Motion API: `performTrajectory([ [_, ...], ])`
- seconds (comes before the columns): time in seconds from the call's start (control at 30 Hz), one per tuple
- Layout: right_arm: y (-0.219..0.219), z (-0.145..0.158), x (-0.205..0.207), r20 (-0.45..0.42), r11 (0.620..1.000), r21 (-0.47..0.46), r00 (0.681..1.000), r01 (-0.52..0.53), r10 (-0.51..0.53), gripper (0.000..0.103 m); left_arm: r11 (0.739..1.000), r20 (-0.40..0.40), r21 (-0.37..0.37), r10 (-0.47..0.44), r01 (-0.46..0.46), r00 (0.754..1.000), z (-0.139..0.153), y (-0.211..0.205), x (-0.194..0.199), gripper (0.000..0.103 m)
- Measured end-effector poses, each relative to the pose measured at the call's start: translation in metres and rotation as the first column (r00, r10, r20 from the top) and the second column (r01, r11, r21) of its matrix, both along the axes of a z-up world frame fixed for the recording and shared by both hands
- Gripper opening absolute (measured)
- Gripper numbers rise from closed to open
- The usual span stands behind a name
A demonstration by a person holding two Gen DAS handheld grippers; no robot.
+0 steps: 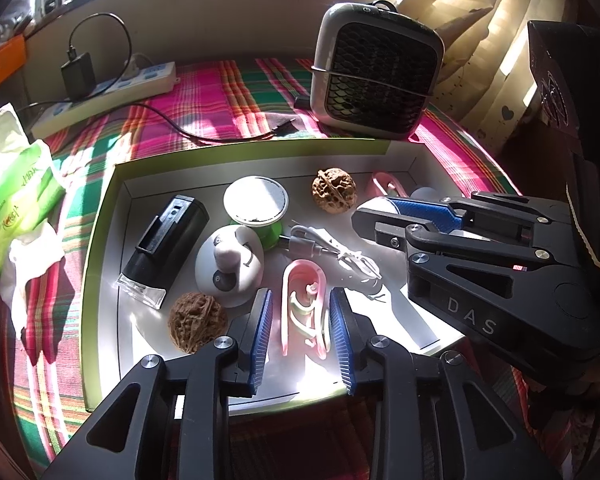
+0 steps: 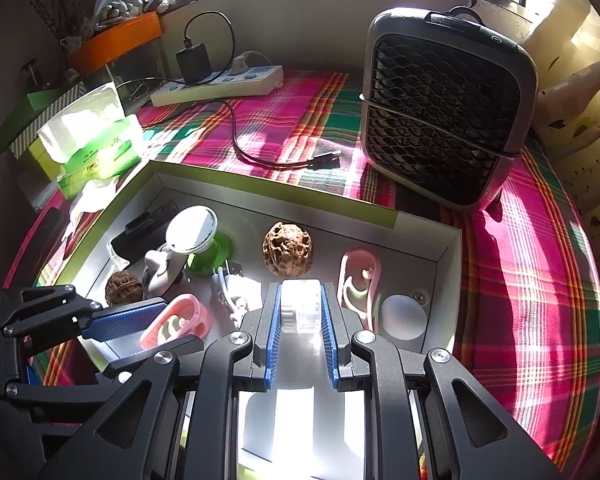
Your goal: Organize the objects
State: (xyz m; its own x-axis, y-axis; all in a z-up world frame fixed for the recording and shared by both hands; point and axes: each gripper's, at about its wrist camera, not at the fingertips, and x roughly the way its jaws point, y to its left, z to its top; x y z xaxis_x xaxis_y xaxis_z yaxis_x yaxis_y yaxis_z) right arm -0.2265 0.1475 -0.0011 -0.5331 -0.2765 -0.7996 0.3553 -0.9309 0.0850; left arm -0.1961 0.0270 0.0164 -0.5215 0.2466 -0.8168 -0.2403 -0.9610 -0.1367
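A shallow white box with a green rim [image 1: 100,240] lies on the plaid cloth. In the left wrist view my left gripper [image 1: 302,292] stands open around a pink clip [image 1: 304,312] that rests on the box floor, with a gap showing at the left pad. The right wrist view shows my right gripper [image 2: 300,288] shut on a small clear white block [image 2: 300,308], low over the box. Around them in the box lie two walnuts [image 1: 334,194] [image 1: 196,322], a black device [image 1: 164,248], a white-topped green spool [image 1: 256,204], a white figurine [image 1: 230,266], a white cable [image 1: 328,250] and a second pink clip [image 2: 360,280].
A grey fan heater [image 2: 448,108] stands behind the box at the right. A power strip [image 2: 220,84] with a black charger and its cable lies at the back left. A green tissue pack [image 1: 12,200] sits left of the box. Curtains hang at the far right.
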Motion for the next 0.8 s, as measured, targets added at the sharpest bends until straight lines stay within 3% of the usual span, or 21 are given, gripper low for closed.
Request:
performTrajectory([
  [0.47, 0.005, 0.005, 0.009, -0.012, 1.000, -0.018, 1.000, 0.024, -0.024, 0.035, 1.000, -0.004, 0.001, 0.015, -0.015, 1.000, 0.004, -0.001, 0.006, 0.034],
  [0.8, 0.008, 0.015, 0.027, -0.042, 0.997, -0.010, 0.996, 0.077, -0.078, 0.037, 0.999, -0.039, -0.014, 0.030, -0.030, 0.999, 0.012, -0.004, 0.019, 0.034],
])
